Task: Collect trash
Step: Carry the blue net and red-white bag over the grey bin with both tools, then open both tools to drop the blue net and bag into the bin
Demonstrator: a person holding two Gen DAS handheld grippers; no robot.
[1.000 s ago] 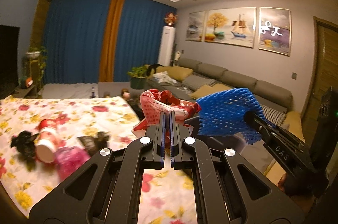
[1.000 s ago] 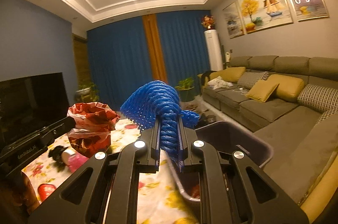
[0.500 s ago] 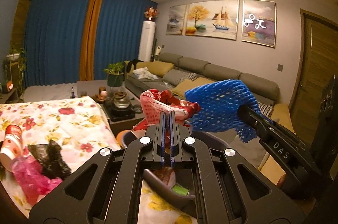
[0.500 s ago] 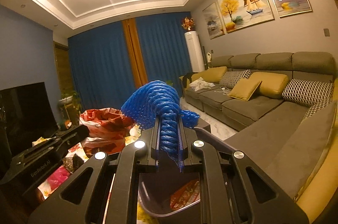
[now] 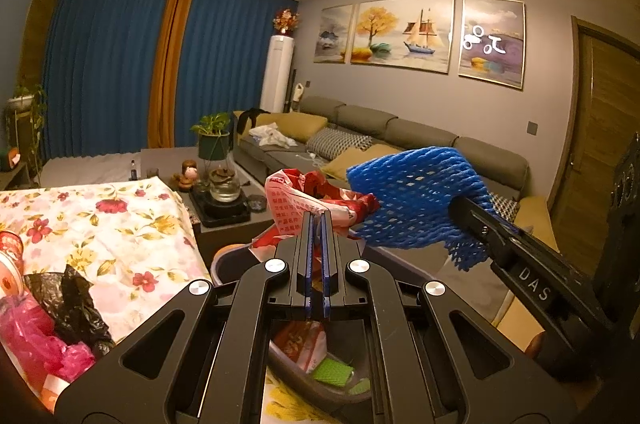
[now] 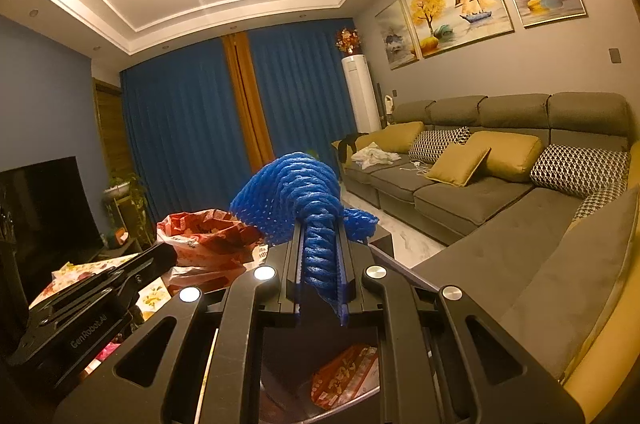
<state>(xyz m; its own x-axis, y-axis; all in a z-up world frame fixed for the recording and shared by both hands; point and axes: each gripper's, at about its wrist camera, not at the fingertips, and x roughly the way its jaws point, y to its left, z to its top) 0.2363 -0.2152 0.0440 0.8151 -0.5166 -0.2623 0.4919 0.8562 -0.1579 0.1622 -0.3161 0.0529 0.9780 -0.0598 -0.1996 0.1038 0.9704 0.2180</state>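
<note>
Left wrist view: your left hand-held gripper point(image 5: 316, 224) pinches the red wrapper point(image 5: 304, 200) directly above the bin point(image 5: 248, 256); right wrist view: your right hand-held gripper point(image 6: 320, 244) clamps the blue foam net point(image 6: 292, 192), bin interior point(image 6: 288, 352) straight below, so both drop downward.

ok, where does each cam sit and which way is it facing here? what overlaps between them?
Left wrist: on the left tool, looking along its fingers over the trash bin toward sofa and curtains; own fingers clamp a red-and-white plastic bag, with the right tool at right.
Right wrist: on the right tool, facing the same way; own fingers clamp blue foam net, left tool at left.
Shared: bag, net, bin, sofa.
</note>
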